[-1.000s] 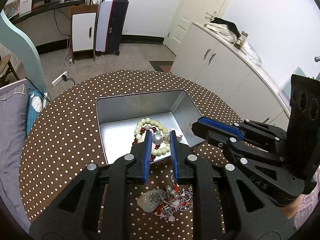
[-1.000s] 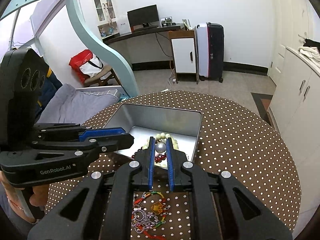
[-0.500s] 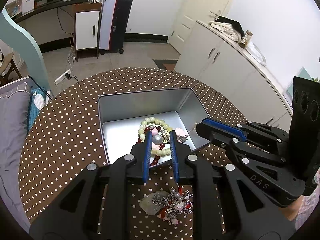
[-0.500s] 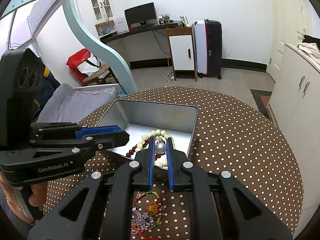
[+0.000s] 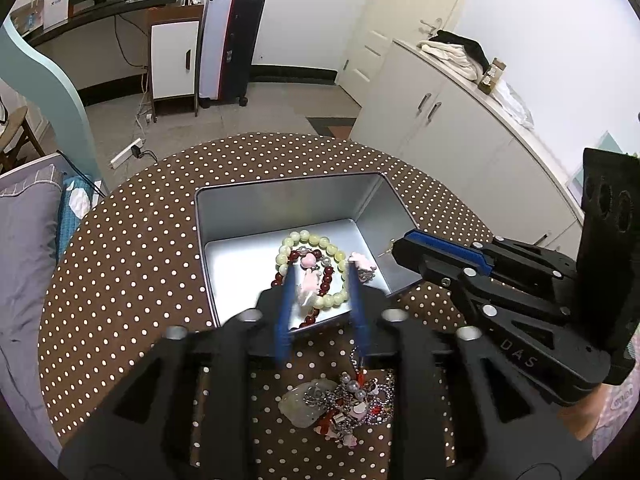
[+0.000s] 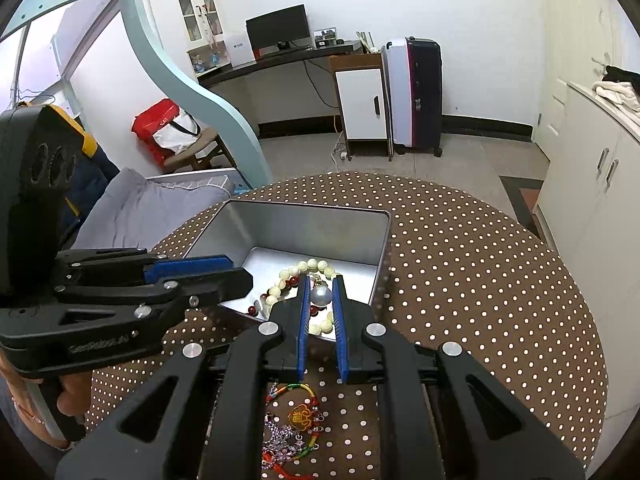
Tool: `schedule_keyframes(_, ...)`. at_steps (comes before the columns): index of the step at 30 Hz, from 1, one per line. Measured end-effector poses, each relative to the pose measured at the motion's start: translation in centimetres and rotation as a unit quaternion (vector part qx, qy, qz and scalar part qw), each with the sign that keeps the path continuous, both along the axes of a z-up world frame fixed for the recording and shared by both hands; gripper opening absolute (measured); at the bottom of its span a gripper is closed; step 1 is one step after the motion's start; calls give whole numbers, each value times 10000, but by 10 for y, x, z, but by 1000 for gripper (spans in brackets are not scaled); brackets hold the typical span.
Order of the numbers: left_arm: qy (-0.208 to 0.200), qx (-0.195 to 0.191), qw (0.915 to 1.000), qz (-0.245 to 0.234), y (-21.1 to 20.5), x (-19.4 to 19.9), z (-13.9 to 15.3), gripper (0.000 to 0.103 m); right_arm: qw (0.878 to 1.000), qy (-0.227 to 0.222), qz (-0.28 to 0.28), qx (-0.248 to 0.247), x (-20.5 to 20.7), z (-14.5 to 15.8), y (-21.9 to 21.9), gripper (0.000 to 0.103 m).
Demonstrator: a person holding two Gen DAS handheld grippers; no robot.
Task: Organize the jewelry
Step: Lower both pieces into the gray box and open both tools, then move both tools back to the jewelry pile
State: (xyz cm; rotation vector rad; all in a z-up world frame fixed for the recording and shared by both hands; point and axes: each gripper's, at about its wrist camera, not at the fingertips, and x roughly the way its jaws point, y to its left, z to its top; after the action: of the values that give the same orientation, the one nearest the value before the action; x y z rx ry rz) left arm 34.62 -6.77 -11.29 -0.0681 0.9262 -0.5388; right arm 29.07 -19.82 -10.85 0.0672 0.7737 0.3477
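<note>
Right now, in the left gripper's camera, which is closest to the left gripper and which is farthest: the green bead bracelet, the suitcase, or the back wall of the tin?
1. Green bead bracelet, lying in the tin between the left gripper fingers.
2. Back wall of the tin, just beyond the beads.
3. Suitcase, standing across the room by the wall.

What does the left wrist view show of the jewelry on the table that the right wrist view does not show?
Only the left wrist view shows the tangled pile on the tablecloth, with a pale translucent stone, pearls and chains, and the left gripper with its jaws apart over the tin.

Only the right wrist view shows the rainbow cord bracelet with an orange charm on the cloth, and the right gripper closed on a silver pearl.

Both show the metal tin on the dotted table, holding the pale green bead bracelet and the dark red beads.
</note>
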Motion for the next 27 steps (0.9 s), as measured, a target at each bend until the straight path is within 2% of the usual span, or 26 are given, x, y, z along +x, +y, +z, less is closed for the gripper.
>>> schedule_keyframes(1, -30, -65, 10000, 40, 2, -1, 2, 56, 10000, 8, -3, 7, 0, 0, 0, 9)
schedule_keyframes(2, -75, -111, 9999, 63, 3, -3, 3, 57, 10000, 12, -2, 11, 1, 1, 0, 9)
schedule_keyframes(11, -237, -152, 9996, 14, 11, -16, 16, 57, 10000, -66, 22, 62, 0, 4, 3, 10)
schedule_keyframes(19, -443, -182, 9988, 68, 24, -42, 22, 57, 9995, -305, -38, 112, -17, 18, -3, 20)
schedule_keyframes(23, -577, -85, 9982, 103, 33, -62, 18, 57, 9992, -398, -36, 56, -37, 22, -9, 22)
schedule_keyframes(27, -561, 10, 9984, 79, 35, -78, 5, 57, 9993, -379, 20, -5, -58, 13, -9, 28)
